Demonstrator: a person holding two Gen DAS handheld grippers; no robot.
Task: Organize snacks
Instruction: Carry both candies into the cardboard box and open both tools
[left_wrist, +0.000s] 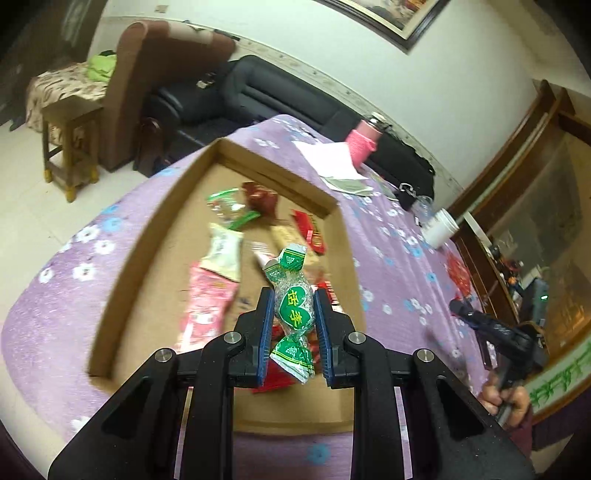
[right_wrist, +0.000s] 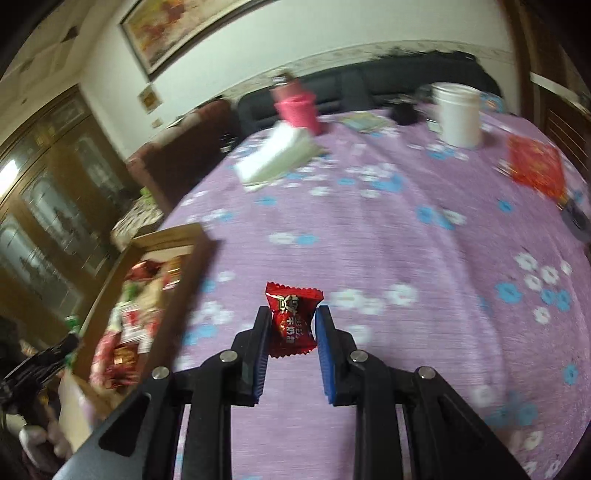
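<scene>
My left gripper (left_wrist: 294, 297) is shut on a green twist-wrapped candy (left_wrist: 293, 304) and hangs over the shallow cardboard box (left_wrist: 155, 236), which holds several snack packets, among them a pink packet (left_wrist: 207, 302) and a white packet (left_wrist: 223, 251). In the right wrist view my right gripper (right_wrist: 291, 314) is shut on a small red candy packet (right_wrist: 291, 319), held above the purple flowered tablecloth (right_wrist: 369, 229). The cardboard box (right_wrist: 184, 280) lies to its left there. The right gripper (left_wrist: 480, 317) with the hand that holds it also shows at the right of the left wrist view.
On the far side of the table stand a pink-sleeved bottle (right_wrist: 295, 107), a white cup (right_wrist: 458, 114), folded papers (right_wrist: 277, 155) and a red envelope (right_wrist: 535, 166). A dark sofa (left_wrist: 258, 92) and a wooden stool (left_wrist: 70, 136) stand beyond the table.
</scene>
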